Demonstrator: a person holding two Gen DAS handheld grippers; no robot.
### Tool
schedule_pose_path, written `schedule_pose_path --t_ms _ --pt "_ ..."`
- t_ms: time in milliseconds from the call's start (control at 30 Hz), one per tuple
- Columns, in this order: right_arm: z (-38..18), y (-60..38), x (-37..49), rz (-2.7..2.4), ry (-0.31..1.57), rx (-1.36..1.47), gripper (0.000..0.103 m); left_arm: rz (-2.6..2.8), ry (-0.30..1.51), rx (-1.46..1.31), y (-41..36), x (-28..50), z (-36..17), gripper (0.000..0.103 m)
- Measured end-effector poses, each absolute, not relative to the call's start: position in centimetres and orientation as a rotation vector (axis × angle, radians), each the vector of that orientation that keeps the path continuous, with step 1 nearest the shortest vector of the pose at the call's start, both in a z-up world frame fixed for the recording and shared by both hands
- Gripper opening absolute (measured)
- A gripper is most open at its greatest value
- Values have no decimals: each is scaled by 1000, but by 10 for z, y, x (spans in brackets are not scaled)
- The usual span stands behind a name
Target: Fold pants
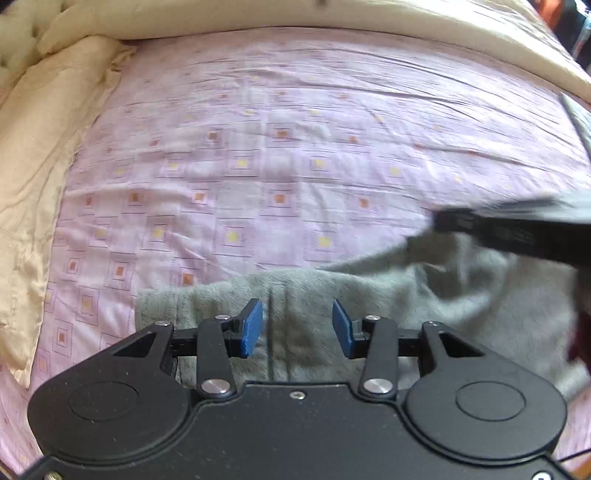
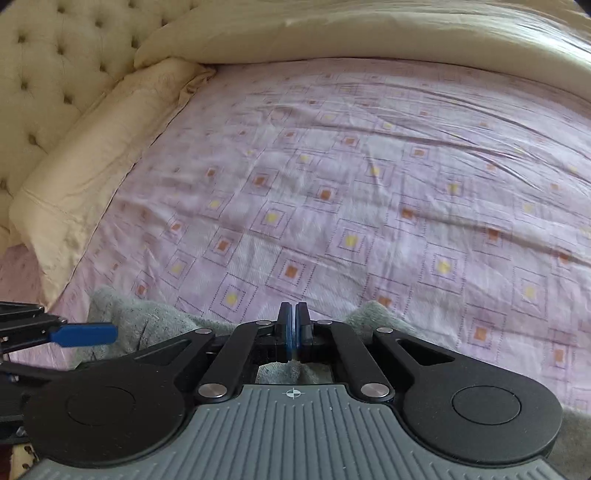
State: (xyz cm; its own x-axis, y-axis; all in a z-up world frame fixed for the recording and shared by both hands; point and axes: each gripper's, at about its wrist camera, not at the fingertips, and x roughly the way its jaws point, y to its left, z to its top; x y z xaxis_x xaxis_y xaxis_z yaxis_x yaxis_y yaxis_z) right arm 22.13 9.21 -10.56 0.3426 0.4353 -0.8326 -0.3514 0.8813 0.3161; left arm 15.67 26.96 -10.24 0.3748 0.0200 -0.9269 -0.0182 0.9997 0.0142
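Observation:
The grey-green pants (image 1: 306, 295) lie on the pink patterned bedsheet (image 1: 295, 147) at the near edge of the bed. My left gripper (image 1: 297, 328) is open, its blue pads just above the fabric on either side of a seam. My right gripper (image 2: 293, 328) has its pads pressed together over the pants (image 2: 147, 325); whether cloth is pinched between them I cannot tell. In the left wrist view the right gripper (image 1: 517, 229) shows blurred at the right, with cloth hanging from it. In the right wrist view the left gripper's blue pad (image 2: 85, 334) shows at the left.
A cream pillow (image 2: 96, 177) lies along the left side of the sheet (image 2: 369, 184). A cream duvet (image 2: 369, 33) is bunched along the far side. A tufted cream headboard (image 2: 48, 55) stands at the far left.

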Motion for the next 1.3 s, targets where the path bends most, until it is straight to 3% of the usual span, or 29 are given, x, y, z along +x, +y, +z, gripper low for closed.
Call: schedule_pose_path --t_ms 133,267,567,833,1067,1300 --pt "-120 69 206 456 1178 56 4 107 1402 -18 288 142 -153 54" --pt "-156 52 174 425 1301 1 2 66 1336 -22 293 99 -150 55" --pt "-135 48 130 410 1245 35 4 59 1374 52 281 65 -149 55" --pt "-154 48 66 454 1413 71 4 68 1387 -35 289 62 -141 50" --pt "-112 23 76 370 1206 182 4 -28 1231 -52 273 77 -99 46" --pt "-98 24 145 378 1149 166 4 9 1127 -63 285 143 -92 47"
